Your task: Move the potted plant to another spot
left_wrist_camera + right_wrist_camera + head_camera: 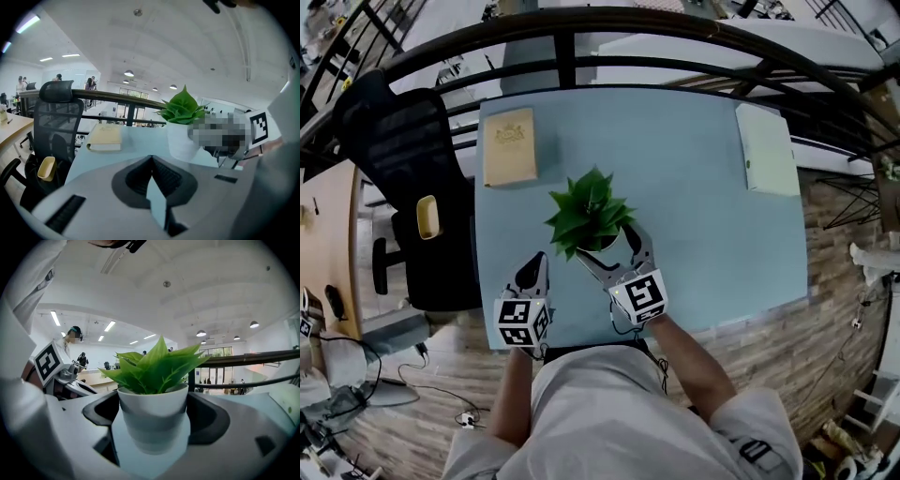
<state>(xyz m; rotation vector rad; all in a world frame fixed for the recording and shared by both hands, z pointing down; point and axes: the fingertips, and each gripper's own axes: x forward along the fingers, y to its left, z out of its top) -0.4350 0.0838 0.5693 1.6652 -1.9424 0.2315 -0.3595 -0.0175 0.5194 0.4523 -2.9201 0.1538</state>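
Two hand-held grippers are held low over the pale blue counter (712, 234), and only one is engaged with the task's thing. The potted plant (591, 220) stands upright near the middle of the counter, its long axis vertical, directly at 12 o'clock from the right hand-held gripper (607, 244). The white pot is bracketed at its 9 and 3 o'clock sides by that gripper's jaws. In the right gripper view the dark pads are seen meeting the rim on both sides, so the pot is judged to be pinched, though its base appears to rest on the counter. The left hand-held gripper (534, 267) is pressed together with nothing between its jaws, and the plant lies at about 2 o'clock from it, just beside. The right one is therefore the nearer and the only one placed to carry. A tan book (509, 145) lies at 10 o'clock from the plant, well apart. Bare counter at 3 o'clock is judged the easier way for the move.
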